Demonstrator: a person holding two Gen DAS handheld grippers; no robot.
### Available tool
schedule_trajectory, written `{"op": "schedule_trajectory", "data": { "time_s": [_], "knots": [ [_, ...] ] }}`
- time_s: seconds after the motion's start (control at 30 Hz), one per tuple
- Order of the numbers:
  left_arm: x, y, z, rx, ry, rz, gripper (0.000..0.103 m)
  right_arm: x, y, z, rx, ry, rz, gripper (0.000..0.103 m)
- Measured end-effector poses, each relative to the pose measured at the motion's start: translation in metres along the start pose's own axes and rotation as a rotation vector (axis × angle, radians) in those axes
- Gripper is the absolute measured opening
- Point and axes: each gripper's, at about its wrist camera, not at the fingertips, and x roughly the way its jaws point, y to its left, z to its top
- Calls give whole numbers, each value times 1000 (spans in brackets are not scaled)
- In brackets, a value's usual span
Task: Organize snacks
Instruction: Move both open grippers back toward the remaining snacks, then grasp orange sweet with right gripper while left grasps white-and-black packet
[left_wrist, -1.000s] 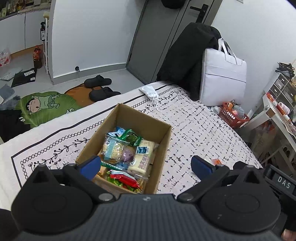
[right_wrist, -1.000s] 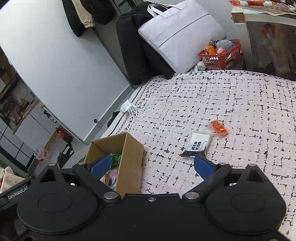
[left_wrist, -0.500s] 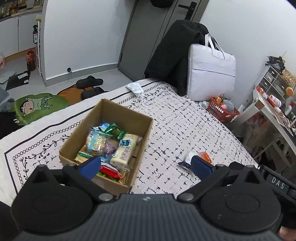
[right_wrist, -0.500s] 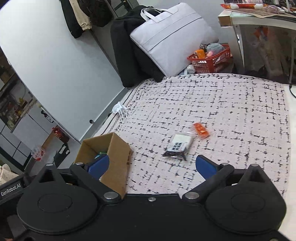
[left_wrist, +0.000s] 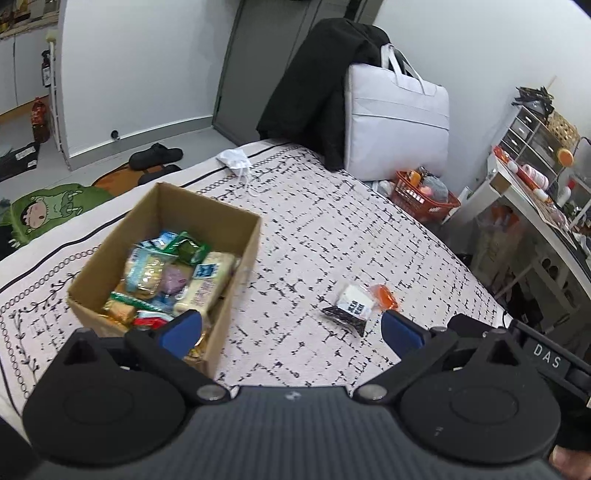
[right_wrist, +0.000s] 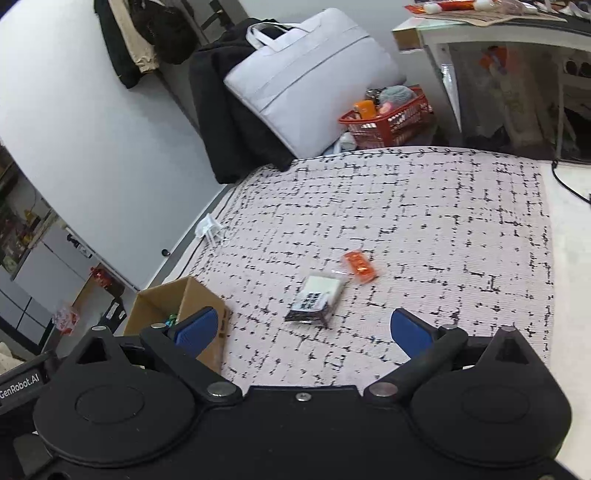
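A cardboard box (left_wrist: 236, 254) (right_wrist: 201, 299) holding several wrapped snacks (left_wrist: 173, 280) sits on the patterned bed cover. To its right lie a clear packet with a white label and dark contents (left_wrist: 351, 306) (right_wrist: 317, 297) and a small orange packet (left_wrist: 385, 296) (right_wrist: 359, 266). My left gripper (left_wrist: 293, 328) is open and empty, hovering between the box and the two packets. My right gripper (right_wrist: 303, 332) is open and empty, just short of the dark packet.
A white face mask (left_wrist: 232, 158) lies at the bed's far edge. A white bag (left_wrist: 397, 122) and a black coat (left_wrist: 317, 85) lean at the bed's head. A red basket (right_wrist: 388, 118) and a white desk (right_wrist: 498, 33) stand to the right.
Both grippers have swung right, away from the box. The two loose packets now sit nearer the middle of both views. Both stay open.
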Motion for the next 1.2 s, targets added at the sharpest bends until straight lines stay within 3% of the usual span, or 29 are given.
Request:
{"op": "schedule_trajectory", "data": {
  "time_s": [0.53,1.2],
  "knots": [
    [55,-38,-1,53,45,-49,100,31,-37,12,66,27,-33,80],
    [169,-71,2,169,168,-90,90,117,-81,33,177,130,-64,72]
  ]
}}
